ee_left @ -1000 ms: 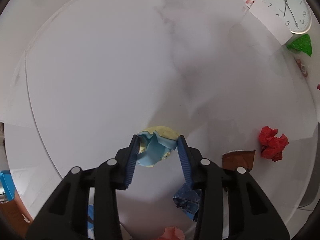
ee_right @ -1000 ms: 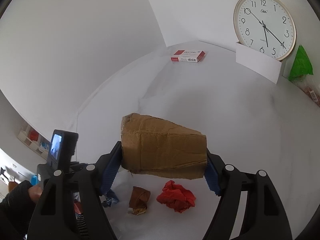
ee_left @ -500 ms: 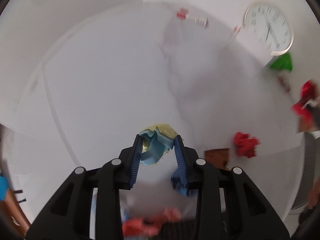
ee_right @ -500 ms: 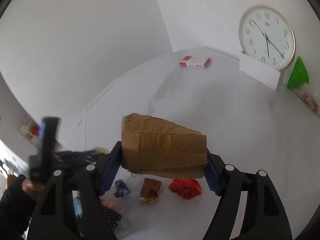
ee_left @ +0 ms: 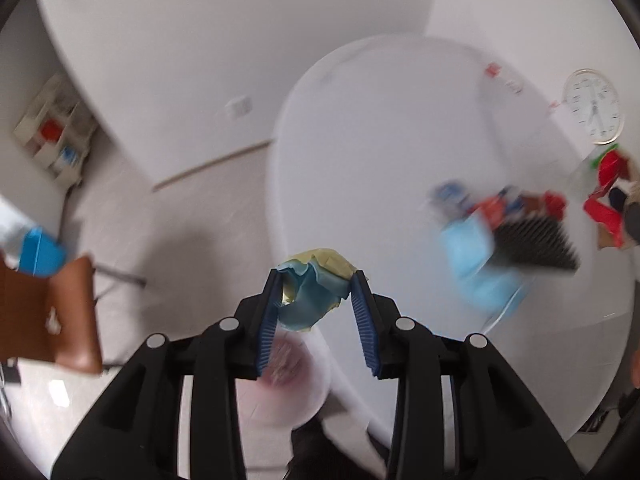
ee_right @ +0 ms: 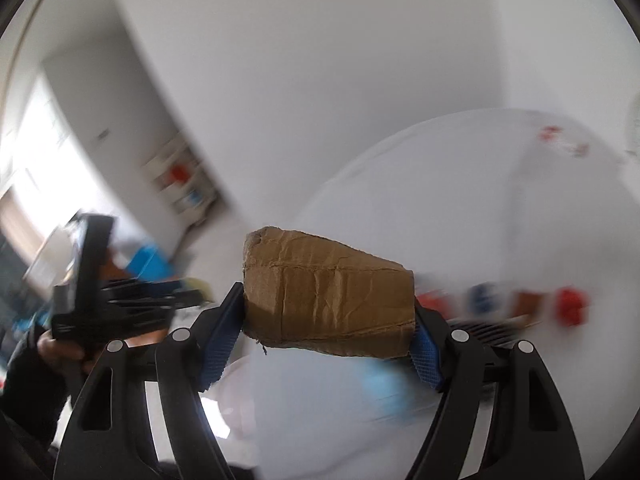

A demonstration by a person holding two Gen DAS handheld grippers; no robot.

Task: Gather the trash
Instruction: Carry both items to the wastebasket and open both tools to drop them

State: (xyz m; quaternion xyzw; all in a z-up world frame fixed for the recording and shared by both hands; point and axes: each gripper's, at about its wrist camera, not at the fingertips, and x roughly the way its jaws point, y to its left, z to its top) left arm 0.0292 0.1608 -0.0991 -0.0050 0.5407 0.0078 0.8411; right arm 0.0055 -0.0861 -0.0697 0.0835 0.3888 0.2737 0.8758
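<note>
1. Left wrist view: one left gripper (ee_left: pixel 318 280) pinches one crumpled wad of blue and yellow paper (ee_left: pixel 310 286) between its two blue pads (ee_left: pixel 267 316). The wad is held in the air over the near edge of the one round white table (ee_left: pixel 380 152).
2. Directly below the wad, off the table edge, sits one blurred white bin (ee_left: pixel 284 384) with something pinkish inside.
3. To the right of the wad, on the table, one blurred blue sheet (ee_left: pixel 478 268) lies beside one dark ribbed object (ee_left: pixel 532 244); beyond them is a smeared group of red, blue and brown scraps, too blurred to count.
4. One wall clock (ee_left: pixel 594 106) stands at the table's far right side. One brown chair (ee_left: pixel 60 312) is on the floor, well left of the table.
5. Right wrist view: one right gripper (ee_right: pixel 328 312) clamps one piece of brown cardboard (ee_right: pixel 328 300) between its two pads, held in the air above the table (ee_right: pixel 460 200).
6. Right of the cardboard, on the table, one red crumpled ball (ee_right: pixel 570 306) shows, with blurred scraps beside it.
7. Left of the cardboard, the left gripper (ee_right: pixel 152 300) appears blurred.
</note>
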